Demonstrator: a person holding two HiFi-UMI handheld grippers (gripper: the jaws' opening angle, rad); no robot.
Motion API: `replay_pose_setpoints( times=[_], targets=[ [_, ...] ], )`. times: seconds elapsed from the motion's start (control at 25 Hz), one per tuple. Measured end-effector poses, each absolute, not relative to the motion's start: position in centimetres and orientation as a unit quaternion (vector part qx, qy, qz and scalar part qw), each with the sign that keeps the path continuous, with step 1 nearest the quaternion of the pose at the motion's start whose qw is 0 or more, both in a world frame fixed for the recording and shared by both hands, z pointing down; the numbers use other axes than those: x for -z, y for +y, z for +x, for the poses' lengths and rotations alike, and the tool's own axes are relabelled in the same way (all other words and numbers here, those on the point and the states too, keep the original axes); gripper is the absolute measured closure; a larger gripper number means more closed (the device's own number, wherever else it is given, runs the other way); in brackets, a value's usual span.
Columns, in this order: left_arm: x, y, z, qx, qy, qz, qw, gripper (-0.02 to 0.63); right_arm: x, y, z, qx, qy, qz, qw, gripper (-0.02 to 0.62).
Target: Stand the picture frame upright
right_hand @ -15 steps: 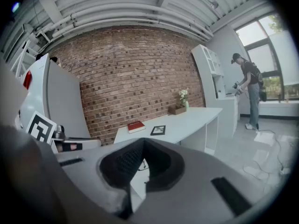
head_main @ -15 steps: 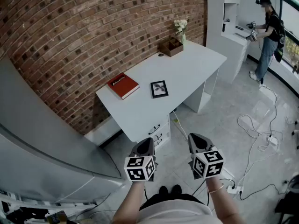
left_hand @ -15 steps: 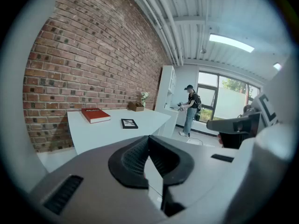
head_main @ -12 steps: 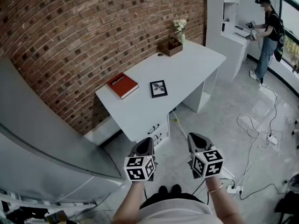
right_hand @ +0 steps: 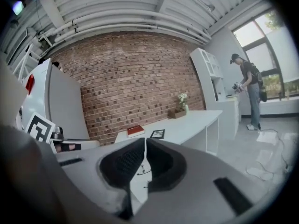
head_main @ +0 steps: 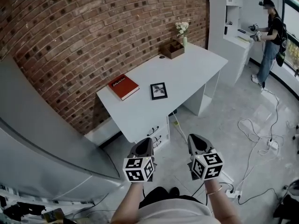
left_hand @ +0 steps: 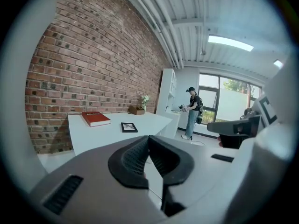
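Panel, grey and curved (head_main: 46,139), fills the left edge of the head view. Brick wall (head_main: 93,31) runs behind it and across the back.

White counter (head_main: 196,66) stands against the wall, set at an angle, with drawers (head_main: 156,133) under its near end.

Red book (head_main: 123,86) lies flat near the counter's left end. The picture frame (head_main: 159,90) lies flat, face up, just right of the book and apart from it, on the near half of the top. It has a dark border and a pale picture inside. It is not upright.

Further along, at the wall side: a wooden box (head_main: 172,48), and just beside it a small vase (head_main: 182,30) with pale flowers.

Left claw (head_main: 145,143) is held low in front of the wearer's body, over the floor (head_main: 224,120), well short of the counter's near edge. Its own view shows the two dark pads closed tip to tip, with nothing between them. The claw is clenched and empty.

Right claw (head_main: 196,141) is alongside it, apart from it and at much the same level, also over the floor and well short of the counter. Its pads are pressed together, nothing caught. It is clenched and empty.

Both point toward the counter, tipped slightly down.

Right of the counter: a tall white shelf unit (head_main: 224,13). Cables (head_main: 257,129) loop loose across the floor.

Far right, a person (head_main: 271,36) stands at a second white surface, holding something in both hands. It is too small to identify.
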State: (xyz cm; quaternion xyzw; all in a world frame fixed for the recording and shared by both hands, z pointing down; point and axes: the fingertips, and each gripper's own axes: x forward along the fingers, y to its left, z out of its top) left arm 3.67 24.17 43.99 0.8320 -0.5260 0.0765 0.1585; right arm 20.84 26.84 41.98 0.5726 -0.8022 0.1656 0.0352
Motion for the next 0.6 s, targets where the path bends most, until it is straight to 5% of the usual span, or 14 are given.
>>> replay_pose_setpoints(
  times=[0.36, 0.6],
  targets=[
    [-44.4, 23.7, 3.5, -0.076, -0.538, 0.823, 0.166, 0.511, -42.5, 25.8, 21.1, -0.195, -0.806, 0.558, 0.025, 0.492],
    [-45.3, 21.7, 2.9, -0.085, -0.540, 0.820, 0.173, 0.499, -43.5, 23.6, 20.2, -0.212, -0.811, 0.544, 0.028, 0.485]
  ],
)
